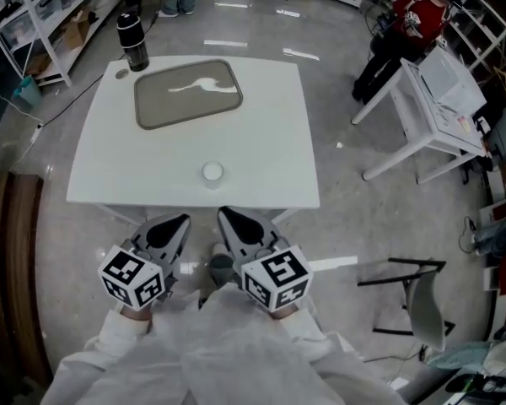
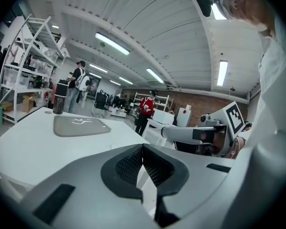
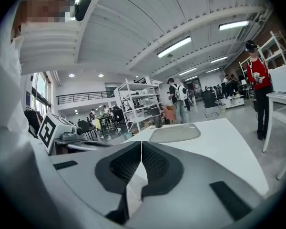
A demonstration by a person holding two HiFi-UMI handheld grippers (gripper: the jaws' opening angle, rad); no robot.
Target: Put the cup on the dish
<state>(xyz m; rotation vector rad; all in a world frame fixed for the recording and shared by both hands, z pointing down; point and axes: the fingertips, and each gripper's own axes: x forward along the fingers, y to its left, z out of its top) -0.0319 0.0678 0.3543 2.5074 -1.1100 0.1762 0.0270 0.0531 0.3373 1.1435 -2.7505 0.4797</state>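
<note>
A flat grey dish lies at the far side of the white table; it also shows in the left gripper view and the right gripper view. A small white round cup stands near the table's front edge, seen from above. My left gripper and right gripper hover side by side just short of that edge, below the cup. Both are shut and hold nothing, with their jaws meeting in the left gripper view and the right gripper view.
A tall black tumbler stands at the table's far left corner, beside the dish, with a small round disc next to it. A second white table is to the right. Shelves line the left. People stand in the background.
</note>
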